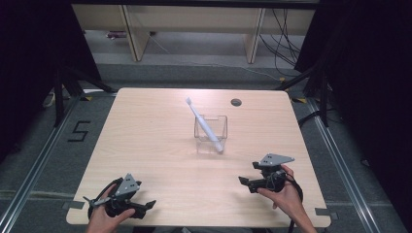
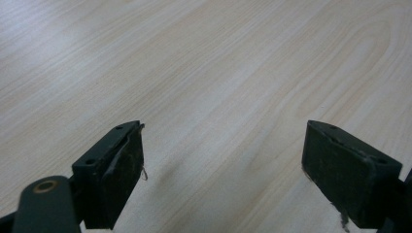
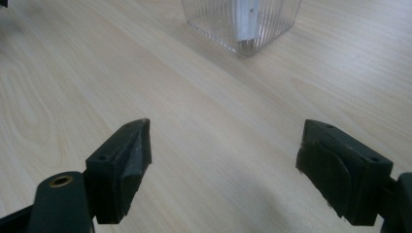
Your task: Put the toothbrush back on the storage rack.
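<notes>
While both pairs of jaws stand wide apart and hold nothing, the clear ribbed cup (image 1: pixel 211 129) sits well ahead of the right gripper (image 1: pixel 248 183), a white toothbrush (image 1: pixel 204 124) leaning inside it. Only bare worktop (image 1: pixel 160 145) lies between those jaws and the cup. The left gripper (image 1: pixel 145 206) faces plain wood.

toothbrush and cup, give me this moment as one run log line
toothbrush: leaning in clear cup | left gripper: open, empty | right gripper: open, empty, apart from cup
</notes>
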A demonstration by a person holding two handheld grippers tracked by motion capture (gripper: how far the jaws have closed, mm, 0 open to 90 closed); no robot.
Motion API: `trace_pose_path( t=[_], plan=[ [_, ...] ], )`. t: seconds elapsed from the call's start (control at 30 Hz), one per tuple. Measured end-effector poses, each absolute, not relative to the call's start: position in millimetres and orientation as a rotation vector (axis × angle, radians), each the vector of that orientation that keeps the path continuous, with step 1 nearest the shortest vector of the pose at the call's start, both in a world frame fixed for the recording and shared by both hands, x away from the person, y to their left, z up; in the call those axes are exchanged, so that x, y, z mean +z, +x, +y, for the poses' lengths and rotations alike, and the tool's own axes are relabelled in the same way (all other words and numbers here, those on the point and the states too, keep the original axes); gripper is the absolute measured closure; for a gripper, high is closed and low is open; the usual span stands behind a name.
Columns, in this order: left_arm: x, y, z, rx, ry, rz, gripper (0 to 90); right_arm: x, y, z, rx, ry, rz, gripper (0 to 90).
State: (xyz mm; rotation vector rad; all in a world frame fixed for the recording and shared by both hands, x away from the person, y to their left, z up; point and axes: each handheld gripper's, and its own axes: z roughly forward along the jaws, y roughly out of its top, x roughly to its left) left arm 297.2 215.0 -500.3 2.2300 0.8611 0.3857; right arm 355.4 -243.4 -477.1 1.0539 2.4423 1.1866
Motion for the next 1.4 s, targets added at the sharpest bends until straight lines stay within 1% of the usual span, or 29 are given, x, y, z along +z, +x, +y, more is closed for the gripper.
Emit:
trace_pose_path(
  t=[0.5,0.63,0.73,0.8,0.83,0.87,1.1,1.27,1.33,1.4],
  plan=[
    [-500,296,215,0.381,2.218,0.865,14.9,-482,342,-257,1.185,1.107,2.434,19.6],
    [-500,297,215,0.386,2.226,0.864,14.9,-483,338,-259,1.183,1.151,2.422,17.4],
    [-500,297,215,0.387,2.229,0.862,14.9,-484,336,-263,1.168,1.093,2.426,16.7],
    [-501,297,214,0.382,2.223,0.866,14.9,-484,334,-263,1.172,1.134,2.431,16.3],
    [-501,297,215,0.385,2.228,0.864,14.9,-485,335,-265,1.167,1.09,2.423,15.9],
    [-500,297,215,0.385,2.227,0.864,14.9,-486,332,-266,1.155,1.132,2.437,15.9],
    [-501,297,215,0.384,2.232,0.865,14.9,-488,327,-272,1.162,1.129,2.422,17.1],
    [-502,298,215,0.386,2.225,0.868,14.9,-490,320,-272,1.097,1.185,2.447,18.7],
    [-502,297,214,0.379,2.217,0.871,14.9,-491,320,-274,1.074,1.113,2.456,19.0],
    [-501,297,215,0.384,2.231,0.868,14.9,-490,317,-273,1.07,1.149,2.444,19.3]
  ],
)
